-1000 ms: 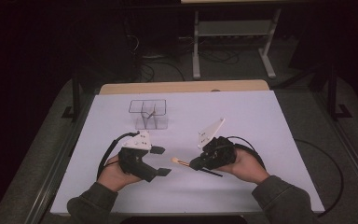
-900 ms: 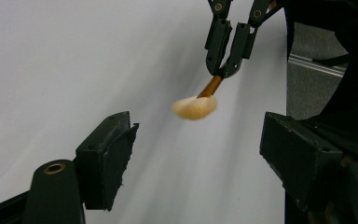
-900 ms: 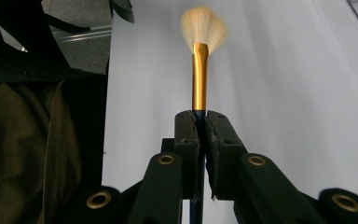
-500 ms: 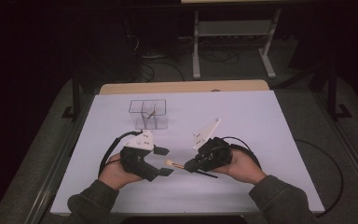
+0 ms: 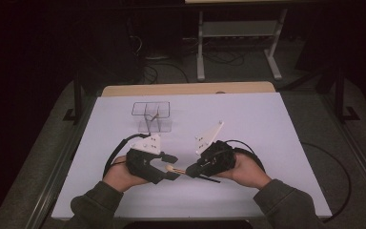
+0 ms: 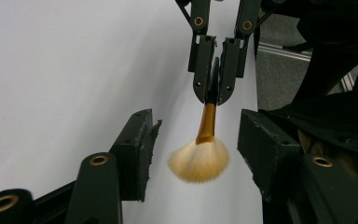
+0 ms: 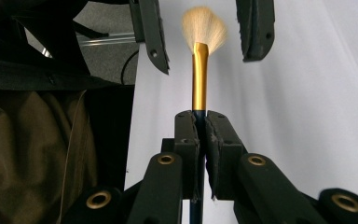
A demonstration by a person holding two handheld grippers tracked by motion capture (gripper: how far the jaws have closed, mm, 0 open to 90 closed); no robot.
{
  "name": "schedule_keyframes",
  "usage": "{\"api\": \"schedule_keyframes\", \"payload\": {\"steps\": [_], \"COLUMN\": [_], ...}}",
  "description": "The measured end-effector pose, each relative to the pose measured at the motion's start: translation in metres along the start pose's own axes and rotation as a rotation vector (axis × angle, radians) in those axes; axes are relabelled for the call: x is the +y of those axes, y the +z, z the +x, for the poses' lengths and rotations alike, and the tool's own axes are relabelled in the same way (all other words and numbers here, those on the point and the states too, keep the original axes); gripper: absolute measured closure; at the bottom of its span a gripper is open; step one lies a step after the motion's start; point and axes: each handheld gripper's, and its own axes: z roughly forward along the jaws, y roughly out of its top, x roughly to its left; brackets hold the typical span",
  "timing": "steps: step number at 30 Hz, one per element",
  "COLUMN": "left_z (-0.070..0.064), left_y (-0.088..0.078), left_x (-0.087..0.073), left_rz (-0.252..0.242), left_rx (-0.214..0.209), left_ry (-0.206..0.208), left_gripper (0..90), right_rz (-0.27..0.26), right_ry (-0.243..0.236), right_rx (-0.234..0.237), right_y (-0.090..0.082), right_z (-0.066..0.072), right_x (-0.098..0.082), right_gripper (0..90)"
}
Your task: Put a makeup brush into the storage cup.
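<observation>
Two hand-held grippers meet low over a white bench (image 5: 267, 143) to pass a makeup brush (image 6: 205, 140) between them.

The right gripper (image 5: 194, 170) has its fingers clamped tight on the brush's dark handle, holding it level above the bench so the gold collar and fanned pale bristles point at the left gripper (image 5: 171, 168). The left gripper's fingers (image 6: 135, 149) stand apart on either side of the bristles, not touching them, and have just been closing in, seemingly to take the brush over. A clear divided box (image 5: 151, 117) sits farther back on the bench, likely where the brush goes.
</observation>
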Motion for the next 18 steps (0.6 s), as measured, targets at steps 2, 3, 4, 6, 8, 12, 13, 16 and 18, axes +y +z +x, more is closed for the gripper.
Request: {"api": "schedule_keyframes", "payload": {"steps": [2, 3, 4, 6, 8, 12, 13, 16, 18], "left_z": [-0.0002, -0.0003, -0.0002, -0.0001, 0.0001, 0.0000, 0.0000, 0.0002, 0.0006], "left_y": [0.0004, 0.0005, 0.0005, 0.0006, 0.0010, 0.0026, 0.0025, 0.0021, 0.0024], "left_x": [0.0006, 0.0007, 0.0008, 0.0009, 0.0009, 0.0003, 0.0004, 0.0006, 0.0006], "left_rz": [0.007, 0.008, 0.009, 0.010, 0.017, 0.031, 0.030, 0.031, 0.031], "left_rx": [-0.003, -0.006, -0.010, -0.017, -0.022, -0.036, -0.040, -0.047, -0.049], "left_ry": [0.005, 0.006, 0.007, 0.007, 0.015, 0.020, 0.019, 0.026, 0.026], "left_gripper": [50.2, 51.8, 53.1, 55.6, 57.8, 62.4, 63.6, 67.2, 68.1], "right_rz": [-0.001, -0.001, -0.001, 0.000, -0.004, -0.005, -0.005, -0.006, -0.006], "right_ry": [-0.002, -0.005, -0.005, -0.005, -0.003, -0.008, -0.011, -0.015, -0.015], "right_rx": [0.002, 0.000, 0.005, 0.004, 0.010, 0.014, 0.014, 0.019, 0.023], "right_y": [0.0002, 0.0002, 0.0003, -0.0001, -0.0003, -0.0003, -0.0002, 0.0001, 0.0002], "right_z": [0.0004, 0.0005, 0.0005, 0.0009, 0.0011, 0.0021, 0.0022, 0.0029, 0.0030], "right_x": [0.0009, 0.0012, 0.0014, 0.0017, 0.0019, 0.0024, 0.0024, 0.0027, 0.0029], "right_gripper": [82.9, 82.9, 82.9, 82.9, 82.9, 82.9, 82.9, 82.9, 82.9]}}
